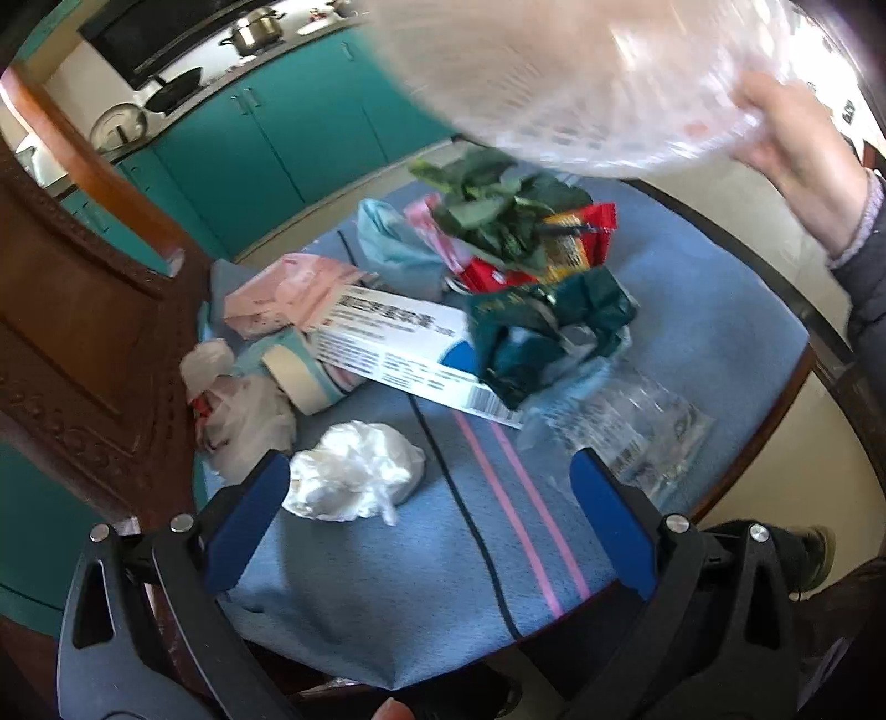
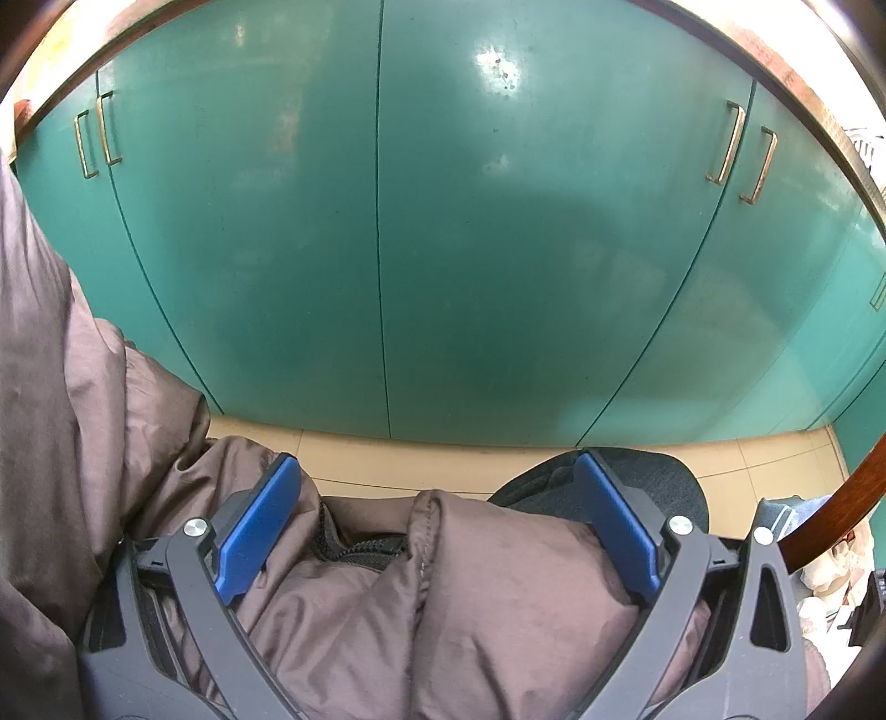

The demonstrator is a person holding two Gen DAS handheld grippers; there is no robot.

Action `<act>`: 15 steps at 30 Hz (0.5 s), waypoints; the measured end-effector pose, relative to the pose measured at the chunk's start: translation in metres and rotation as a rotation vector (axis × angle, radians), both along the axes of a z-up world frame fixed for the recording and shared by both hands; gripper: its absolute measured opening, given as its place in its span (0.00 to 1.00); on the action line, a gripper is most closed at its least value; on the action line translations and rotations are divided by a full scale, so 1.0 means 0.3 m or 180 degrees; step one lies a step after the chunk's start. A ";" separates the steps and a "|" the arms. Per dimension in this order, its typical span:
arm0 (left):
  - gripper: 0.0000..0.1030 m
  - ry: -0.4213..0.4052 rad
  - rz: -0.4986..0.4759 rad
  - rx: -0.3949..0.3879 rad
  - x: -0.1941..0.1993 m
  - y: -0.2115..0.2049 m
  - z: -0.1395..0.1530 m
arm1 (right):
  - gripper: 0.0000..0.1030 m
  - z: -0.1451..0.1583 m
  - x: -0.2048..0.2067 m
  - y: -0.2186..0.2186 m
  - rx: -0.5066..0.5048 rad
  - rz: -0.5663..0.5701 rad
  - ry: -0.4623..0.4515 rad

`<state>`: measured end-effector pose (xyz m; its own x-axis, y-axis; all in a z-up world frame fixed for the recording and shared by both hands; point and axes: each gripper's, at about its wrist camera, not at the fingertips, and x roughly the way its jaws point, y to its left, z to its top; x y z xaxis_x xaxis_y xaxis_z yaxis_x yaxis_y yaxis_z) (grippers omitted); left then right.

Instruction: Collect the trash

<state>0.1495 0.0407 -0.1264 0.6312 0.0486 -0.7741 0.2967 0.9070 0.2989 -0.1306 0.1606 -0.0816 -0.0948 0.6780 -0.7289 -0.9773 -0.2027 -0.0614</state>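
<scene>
Looking like a home kitchen. Teal cabinet doors (image 1: 288,138) running under a counter (image 1: 183,105), same doors with brass handles (image 2: 725,144) filling the right wrist view. Steel pot (image 1: 257,27) sitting on a stove at the back, dark pan (image 1: 177,91) and a metal lid (image 1: 119,124) lying along the counter. Beige floor tiles (image 2: 354,448) showing below the cabinets. Carved wooden chair back (image 1: 83,310) standing at the left of a round tabletop (image 1: 825,343) wearing a blue cloth (image 1: 387,581). Household litter piling on it: snack wrappers (image 1: 554,249), medicine box (image 1: 398,343), crumpled plastic bag (image 1: 354,479).
</scene>
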 end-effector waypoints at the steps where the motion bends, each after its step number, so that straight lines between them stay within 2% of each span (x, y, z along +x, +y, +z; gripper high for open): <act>1: 0.97 -0.0035 0.0035 -0.0022 -0.002 0.005 0.012 | 0.95 0.001 -0.002 -0.002 0.0001 0.0002 -0.0012; 6: 0.97 -0.0216 0.0306 -0.0256 -0.007 0.049 0.084 | 0.95 0.014 -0.029 -0.012 0.0010 -0.0010 -0.0116; 11: 0.97 -0.0394 0.0646 -0.0640 -0.030 0.099 0.169 | 0.95 0.032 -0.068 -0.032 0.0026 -0.0052 -0.0201; 15: 0.97 -0.0563 0.0798 -0.0879 -0.071 0.109 0.227 | 0.95 0.054 -0.097 -0.060 0.0082 -0.0118 -0.0250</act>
